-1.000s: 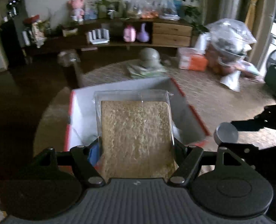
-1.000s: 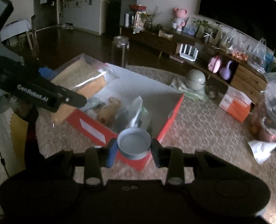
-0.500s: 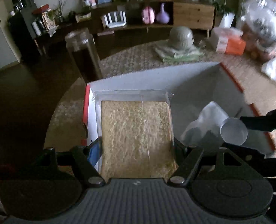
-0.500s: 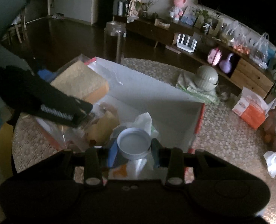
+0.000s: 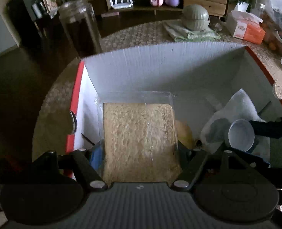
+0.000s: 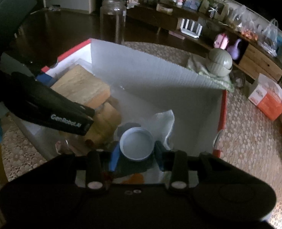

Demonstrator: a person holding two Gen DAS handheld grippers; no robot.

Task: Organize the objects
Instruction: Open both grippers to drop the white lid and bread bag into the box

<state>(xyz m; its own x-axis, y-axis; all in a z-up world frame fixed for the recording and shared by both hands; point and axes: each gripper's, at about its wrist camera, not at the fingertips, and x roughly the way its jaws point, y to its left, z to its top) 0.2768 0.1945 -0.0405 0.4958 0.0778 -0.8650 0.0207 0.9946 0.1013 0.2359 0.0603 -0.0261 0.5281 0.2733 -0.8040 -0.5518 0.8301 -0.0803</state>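
Left wrist view: the left gripper (image 5: pixel 140 148) pinches a clear bag of sliced bread (image 5: pixel 140 139) between its two fingers, one pressed against each side of the loaf, which hangs inside the near left part of the box (image 5: pixel 160 70), a white-walled carton with red outer edges standing on a round table (image 5: pixel 51 103) covered in a lace-patterned cloth. Just right of the bread lies a yellowish bun-like item (image 5: pixel 184 133), probably more bread, though the dim light makes it hard to be sure, and beyond that a crumpled white bag (image 5: pixel 234 106) sits in the right part of the box. The right gripper (image 5: pixel 242 135) reaches in from the right with a small pale blue cup (image 5: pixel 241 135) clamped between its fingers, held over the white bag. In the right wrist view the same cup (image 6: pixel 136 144) sits between the blue-padded fingers (image 6: pixel 115 157) of the right gripper (image 6: pixel 137 150), its mouth facing the camera, above the white bag (image 6: pixel 164 122) within the box (image 6: pixel 150 72); the left gripper (image 6: pixel 51 105) shows at the left as a dark arm, with the bread (image 6: pixel 81 87) beside it near the box's left wall. A tall glass jar (image 6: pixel 113 22) stands on the table just behind the box, a green ribbed pot (image 5: pixel 196 18) rests on a folded cloth further back, and an orange and white tissue box (image 5: pixel 245 28) lies to the right
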